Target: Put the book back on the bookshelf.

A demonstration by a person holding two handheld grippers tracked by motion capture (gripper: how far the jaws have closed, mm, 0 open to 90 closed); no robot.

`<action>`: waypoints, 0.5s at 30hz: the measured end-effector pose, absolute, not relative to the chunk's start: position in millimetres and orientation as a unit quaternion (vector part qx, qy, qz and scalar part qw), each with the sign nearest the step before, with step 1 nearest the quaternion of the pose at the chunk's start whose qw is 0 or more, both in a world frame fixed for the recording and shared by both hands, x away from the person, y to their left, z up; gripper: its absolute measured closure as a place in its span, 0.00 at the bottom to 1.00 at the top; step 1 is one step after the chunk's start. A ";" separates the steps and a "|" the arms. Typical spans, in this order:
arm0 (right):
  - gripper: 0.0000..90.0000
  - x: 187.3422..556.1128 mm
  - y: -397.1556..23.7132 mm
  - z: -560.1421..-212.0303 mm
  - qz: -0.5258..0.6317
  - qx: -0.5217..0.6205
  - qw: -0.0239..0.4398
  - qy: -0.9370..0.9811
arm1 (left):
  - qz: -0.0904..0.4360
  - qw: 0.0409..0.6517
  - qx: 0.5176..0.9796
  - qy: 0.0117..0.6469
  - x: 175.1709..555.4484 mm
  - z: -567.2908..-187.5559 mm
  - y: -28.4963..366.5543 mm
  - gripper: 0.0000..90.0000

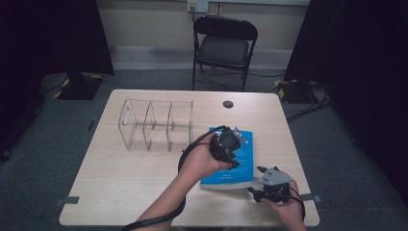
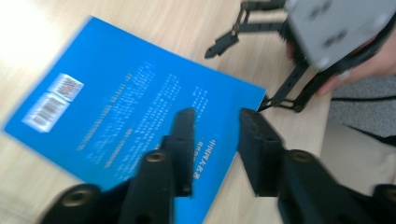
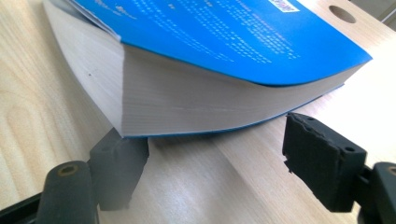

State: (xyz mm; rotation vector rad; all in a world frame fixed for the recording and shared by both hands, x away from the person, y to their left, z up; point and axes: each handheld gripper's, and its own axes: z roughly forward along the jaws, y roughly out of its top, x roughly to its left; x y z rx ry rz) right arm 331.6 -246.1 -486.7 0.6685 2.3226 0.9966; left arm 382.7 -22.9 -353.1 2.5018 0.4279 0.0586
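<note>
A thick blue book (image 1: pixel 230 159) lies flat on the pale wooden surface (image 1: pixel 139 173), toward its right half and near the person's edge, back cover up with two barcode labels (image 2: pixel 52 103) showing in the left gripper view. The left gripper (image 1: pixel 230 144) hangs over the book's cover, held in the person's left hand (image 1: pixel 202 161); in its own view the two black jaws stand a narrow way apart above the blue cover, with nothing between them and no pad pressing on the book. The right gripper (image 1: pixel 262 180) sits low at the book's near right corner, held in the right hand (image 1: pixel 284 204) with a grey three-cornered plate (image 1: pixel 275 176) on top. In the right gripper view its jaws stand wide, level with the surface, one pad tucked just under the lifted corner of the book's page block (image 3: pixel 196 105) at the left and the other pad apart from the book at the right; the pads do not clamp the book. The corner of the book nearest that gripper is raised a little off the surface, the cover curving down toward the far side. To the left of the book, farther back on the surface, stands a clear plastic rack (image 1: pixel 156 122) with several upright dividers, well apart from both grippers. A round hole (image 1: pixel 228 104) sits in the surface beyond the book, and a black folding chair (image 1: pixel 223 45) stands behind the surface.
</note>
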 end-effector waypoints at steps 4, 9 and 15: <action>0.22 331.0 -249.5 -495.0 0.385 0.261 0.255 0.848 | 0.029 0.278 0.949 0.144 382.4 -387.8 -19.1 0.58; 0.22 330.6 -250.0 -495.1 0.383 0.260 0.258 0.848 | 0.025 0.290 0.947 0.136 377.0 -410.9 -18.3 0.46; 0.22 330.0 -251.4 -495.8 0.393 0.268 0.254 0.842 | 0.023 0.289 0.947 0.138 372.8 -429.9 -23.9 0.42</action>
